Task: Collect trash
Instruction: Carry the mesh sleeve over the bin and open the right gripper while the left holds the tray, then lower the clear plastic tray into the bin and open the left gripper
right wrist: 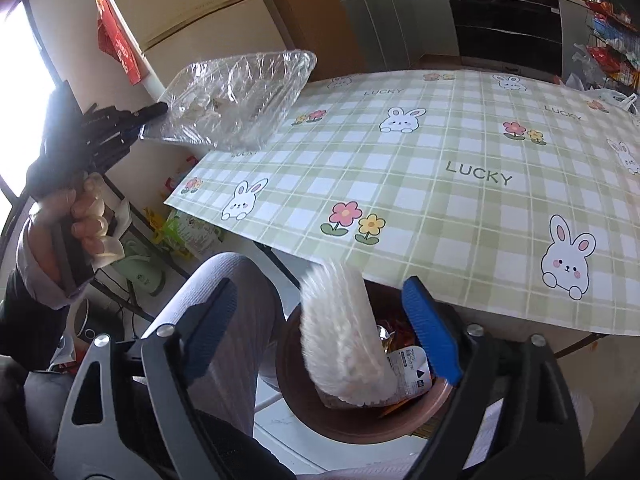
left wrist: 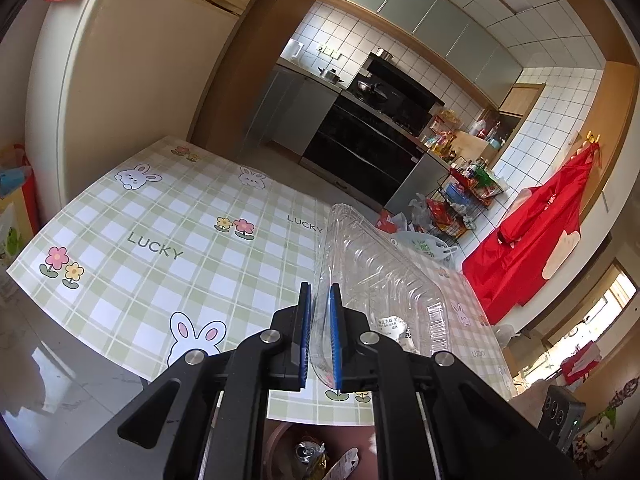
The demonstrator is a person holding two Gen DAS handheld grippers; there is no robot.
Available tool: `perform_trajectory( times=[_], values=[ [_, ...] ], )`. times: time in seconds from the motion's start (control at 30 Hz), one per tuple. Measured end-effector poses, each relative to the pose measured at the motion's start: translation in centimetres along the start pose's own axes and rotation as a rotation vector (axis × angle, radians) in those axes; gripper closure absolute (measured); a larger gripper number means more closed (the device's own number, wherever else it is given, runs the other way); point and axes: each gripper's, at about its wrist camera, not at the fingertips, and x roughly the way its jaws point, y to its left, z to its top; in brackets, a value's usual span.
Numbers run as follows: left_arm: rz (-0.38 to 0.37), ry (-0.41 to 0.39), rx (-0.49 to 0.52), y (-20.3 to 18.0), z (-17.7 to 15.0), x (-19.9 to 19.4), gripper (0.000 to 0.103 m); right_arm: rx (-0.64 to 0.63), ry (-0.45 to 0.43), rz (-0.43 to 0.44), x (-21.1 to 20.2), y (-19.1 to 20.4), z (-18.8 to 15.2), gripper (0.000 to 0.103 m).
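1. right tool [right wrist: 320,328]: fingers spread wide, nothing gripped; a white foam wrapper [right wrist: 344,340] sits loose between them, lower end over the brown bin [right wrist: 304,408].
2. bin directly below the right tool, at the surface edge; packets and a wrapper inside.
3. left tool [left wrist: 320,336]: blue pads pressed together, pinching the rim of a clear plastic tray [left wrist: 380,276].
4. tray juts forward and right of the left tool, held above the checked surface [left wrist: 180,216].
5. gloved hand [right wrist: 76,220] holds the left tool's handle.
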Motion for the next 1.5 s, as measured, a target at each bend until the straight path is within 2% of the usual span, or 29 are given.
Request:
perform_trajectory(
  times=[0.2, 0.33, 0.5, 0.63, 0.9, 1.13, 1.3, 1.37, 1.4, 1.43, 1.5],
  values=[
    [-0.015, 0.013, 0.042, -1.0, -0.5, 0.2, 0.094, 0.004, -0.173, -0.115, -3.8, -0.4, 2.4, 0.006],
    [-0.047, 0.045, 0.088, -2.6, -1.5, 0.5, 0.094, 0.017, -0.295, -0.193, -6.9, -0.6, 3.7, 0.006],
    [-0.092, 0.093, 0.17, -5.4, -3.5, 0.8, 0.094, 0.016, -0.384, -0.254, -9.6, -1.0, 4.3, 0.006],
    [-0.125, 0.144, 0.265, -7.6, -5.5, 1.2, 0.094, 0.024, -0.406, -0.273, -10.8, -1.6, 4.3, 0.006],
    [-0.199, 0.232, 0.38, -10.3, -8.5, 1.7, 0.094, 0.072, -0.402, -0.267, -10.9, -2.8, 3.4, 0.006],
    [-0.212, 0.281, 0.401, -10.7, -9.6, 2.6, 0.094, 0.088, -0.4, -0.262, -10.6, -3.0, 3.3, 0.006],
    [-0.218, 0.329, 0.377, -10.3, -10.8, 3.8, 0.093, 0.1, -0.392, -0.253, -10.4, -3.3, 3.2, 0.006],
    [-0.201, 0.358, 0.398, -10.2, -11.6, 4.5, 0.087, 0.098, -0.391, -0.253, -10.4, -3.2, 3.2, 0.006],
    [-0.176, 0.36, 0.408, -10.1, -11.8, 4.7, 0.068, 0.098, -0.391, -0.253, -10.4, -3.2, 3.2, 0.006],
    [-0.154, 0.355, 0.403, -9.8, -11.9, 4.9, 0.042, 0.097, -0.391, -0.254, -10.4, -3.2, 3.2, 0.006],
    [-0.137, 0.332, 0.37, -9.1, -11.5, 4.9, 0.032, 0.098, -0.386, -0.258, -10.3, -3.2, 3.2, 0.006]
  ],
)
